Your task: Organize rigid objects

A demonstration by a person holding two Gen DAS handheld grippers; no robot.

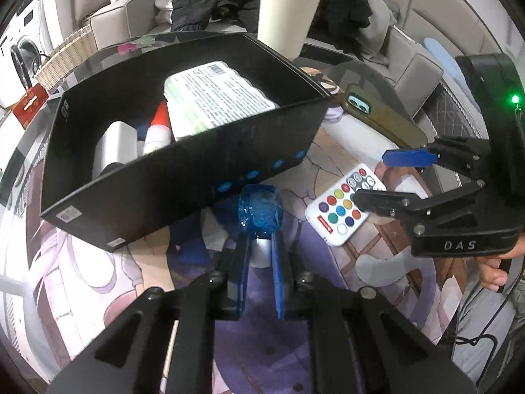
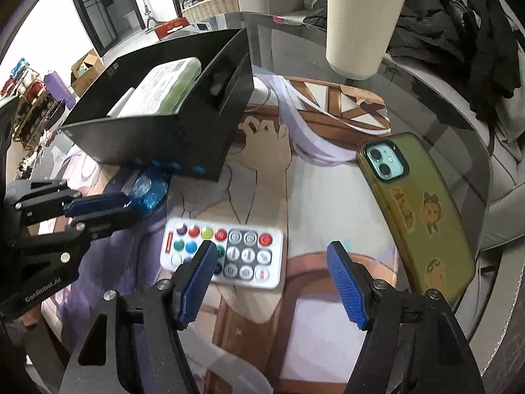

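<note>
My left gripper was clenched on a small white item wrapped in crinkly blue film, held just in front of the near wall of the black box, low against it, not yet over the rim. Couldn't tell what the item was, cap or bottle maybe. The box already had stuff in it: a flat pack w/ a printed label, a red-tipped white bottle and a white cylinder.

My right gripper was released, jaws wide, hovering over the white remote w/ coloured buttons; left pad sat above its middle, right pad past its end, nothing pinched. The remote lay flat on the printed mat, phone in its yellowish case to the right, apart from it. A cream cup stood further back on the glass table.

Step in hand, as I read it: left side mid-delivery to the box, right lining up for the remote. Next, prob lift the left over the wall before letting go, and the right needs to drop and centre so both pads straddle the remote's narrow sides; it's thin and flat, so pads must get right down to the mat
</note>
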